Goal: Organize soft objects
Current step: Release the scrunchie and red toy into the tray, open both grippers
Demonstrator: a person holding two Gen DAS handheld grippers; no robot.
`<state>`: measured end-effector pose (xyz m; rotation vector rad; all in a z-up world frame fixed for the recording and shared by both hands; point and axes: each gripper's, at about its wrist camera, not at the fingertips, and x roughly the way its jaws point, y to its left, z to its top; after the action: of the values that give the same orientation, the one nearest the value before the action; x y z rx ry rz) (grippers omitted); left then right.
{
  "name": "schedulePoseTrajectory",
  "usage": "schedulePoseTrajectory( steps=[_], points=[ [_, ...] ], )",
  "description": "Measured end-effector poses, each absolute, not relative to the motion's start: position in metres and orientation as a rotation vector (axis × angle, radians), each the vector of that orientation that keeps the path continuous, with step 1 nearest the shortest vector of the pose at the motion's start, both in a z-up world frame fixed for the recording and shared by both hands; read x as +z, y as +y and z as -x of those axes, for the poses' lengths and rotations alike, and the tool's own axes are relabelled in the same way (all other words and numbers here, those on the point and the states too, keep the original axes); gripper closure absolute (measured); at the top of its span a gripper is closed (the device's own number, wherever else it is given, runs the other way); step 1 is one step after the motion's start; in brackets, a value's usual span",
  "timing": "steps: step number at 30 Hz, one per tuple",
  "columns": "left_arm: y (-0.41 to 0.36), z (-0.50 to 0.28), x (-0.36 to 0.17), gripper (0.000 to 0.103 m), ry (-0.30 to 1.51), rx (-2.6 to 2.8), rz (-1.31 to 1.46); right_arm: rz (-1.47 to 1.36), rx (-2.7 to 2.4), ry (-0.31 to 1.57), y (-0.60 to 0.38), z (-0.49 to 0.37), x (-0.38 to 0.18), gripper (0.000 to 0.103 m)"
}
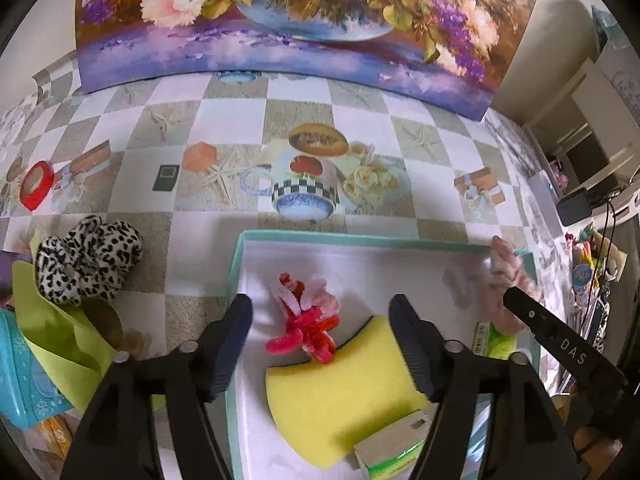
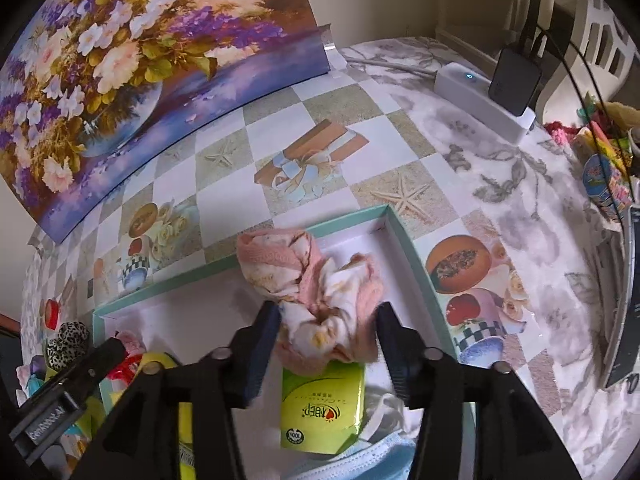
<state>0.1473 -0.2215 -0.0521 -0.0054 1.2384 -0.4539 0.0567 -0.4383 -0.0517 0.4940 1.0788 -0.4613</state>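
Fuzzy red-pink flower touches the curved yellow foam sponge.

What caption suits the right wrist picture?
Open right gripper around a pink-and-white cloth bundle in a teal-rimmed box.

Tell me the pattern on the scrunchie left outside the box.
Black-and-white leopard print scrunchie, clearest in the left wrist view.

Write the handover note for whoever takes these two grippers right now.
Left gripper: open over the teal box, nothing held; red-pink fuzzy scrunchie and yellow sponge lie inside.
Right gripper: open, fingers either side of the pink floral cloth bundle, just placed in the box above the green tissue pack.
Left to do: leopard-print scrunchie still lies outside on the table, beside the box.
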Motion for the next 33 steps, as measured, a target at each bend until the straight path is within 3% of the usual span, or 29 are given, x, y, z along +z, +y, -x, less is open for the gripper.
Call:
schedulePoseTrajectory(
  steps=[6, 13, 18, 33],
  points=[
    [-0.215, -0.149, -0.034, 0.019, 1.210, -0.432, 0.015, -0.483, -0.473, 1.105, -0.438, -0.056, -0.038, 0.040],
    [-0.201, -0.150, -0.017, 0.014, 1.199, -0.378, 0.024, -0.392, -0.463, 1.132, -0.426, -0.060, -0.018, 0.017],
    [-0.192, -0.152, -0.013, 0.004, 1.184, -0.349, 0.025, -0.367, -0.474, 1.118, -0.421, -0.060, -0.010, 0.000],
    [-0.166, -0.148, 0.007, 0.004, 1.162, -0.323, 0.060, -0.394, -0.487, 1.050, -0.399, -0.046, 0.010, 0.000]
  ],
)
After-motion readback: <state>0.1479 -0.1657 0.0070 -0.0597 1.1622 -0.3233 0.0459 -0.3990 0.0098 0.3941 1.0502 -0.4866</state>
